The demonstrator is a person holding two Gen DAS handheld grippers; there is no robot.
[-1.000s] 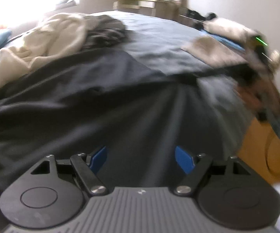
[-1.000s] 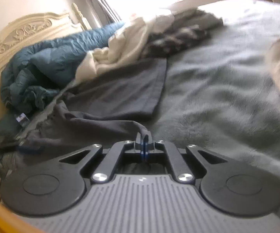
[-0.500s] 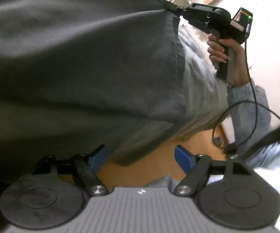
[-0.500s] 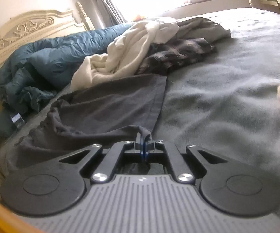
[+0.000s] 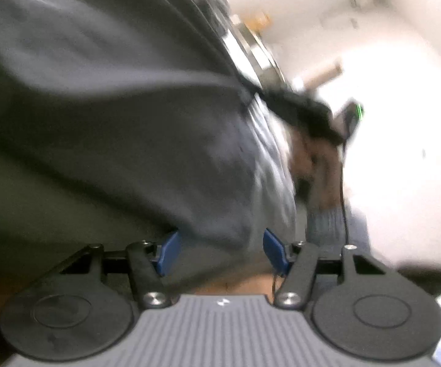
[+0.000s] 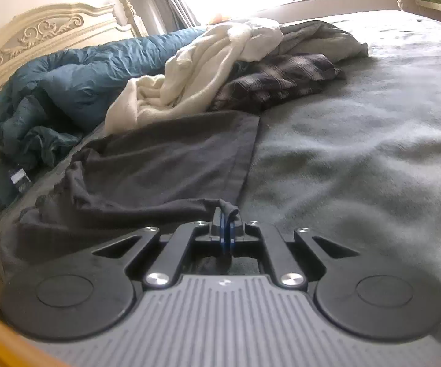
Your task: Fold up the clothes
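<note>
The dark garment (image 6: pixel 171 165) lies spread on the grey blanket (image 6: pixel 358 153), filling the lower left and centre of the right wrist view. Its long axis runs from a gathered, crumpled end at the left edge of the frame toward a straight hemmed edge at centre, which slants from upper right down to the lower middle. A corner of that hem is pulled into a taut ridge leading to the right gripper (image 6: pixel 227 232), whose blue pads are pressed together on the cloth, jaws nearly touching.

In the left wrist view the same garment (image 5: pixel 113 122) fills the upper left and centre, tilted, its hem falling toward the lower middle of the frame. The left gripper (image 5: pixel 220 249) has its jaws at a middling width and has just been closing; the hanging hem lies between the blue pads (image 5: pixel 168 252), but blur hides whether they press on it. At centre right, blurred, the right gripper (image 5: pixel 300 110) is held by a hand (image 5: pixel 315 165) with the cloth stretched up to it.

Beyond the garment in the right wrist view, at upper centre, sit a cream cloth (image 6: pixel 196 70) and a plaid cloth (image 6: pixel 278 79) touching it. A teal duvet (image 6: pixel 67 82) bunches at the left against the carved headboard (image 6: pixel 37 36).
</note>
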